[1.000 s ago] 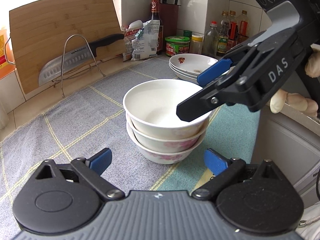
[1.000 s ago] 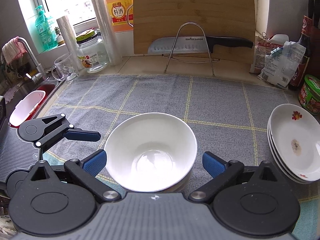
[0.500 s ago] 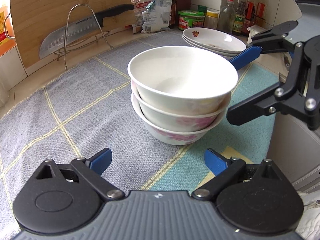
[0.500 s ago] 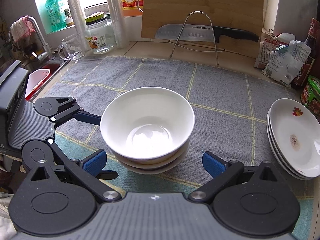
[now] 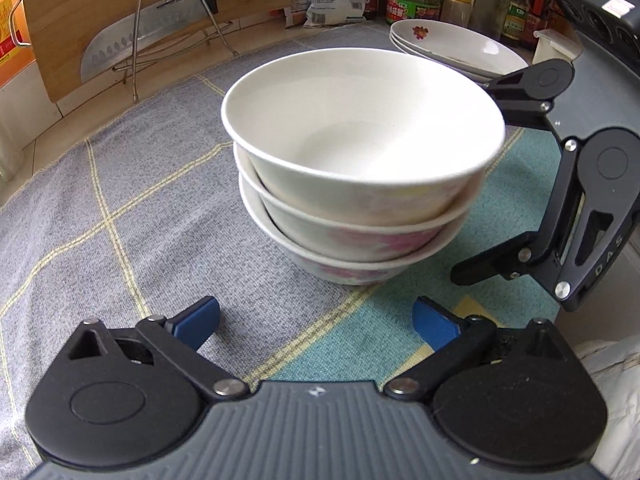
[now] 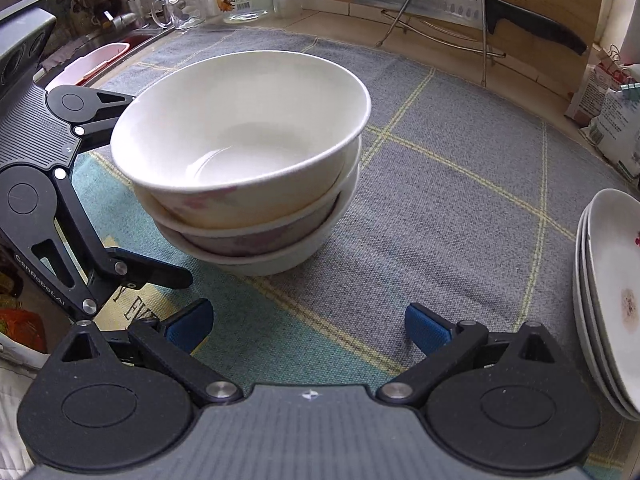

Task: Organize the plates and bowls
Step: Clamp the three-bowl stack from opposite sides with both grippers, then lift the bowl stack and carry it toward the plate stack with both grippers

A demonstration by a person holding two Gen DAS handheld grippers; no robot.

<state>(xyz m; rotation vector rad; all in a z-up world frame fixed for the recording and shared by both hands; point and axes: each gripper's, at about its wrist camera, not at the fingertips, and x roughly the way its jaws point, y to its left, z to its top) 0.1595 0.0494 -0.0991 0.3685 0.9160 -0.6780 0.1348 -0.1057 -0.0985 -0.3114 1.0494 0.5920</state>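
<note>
Both grippers lowered toward bowl stack; left gripper, right gripper fingers wide apart, empty.

The stacked bowls are white with pink flowers outside. The cloth is grey with yellow lines, teal near. White plates at right carry a red motif.
</note>
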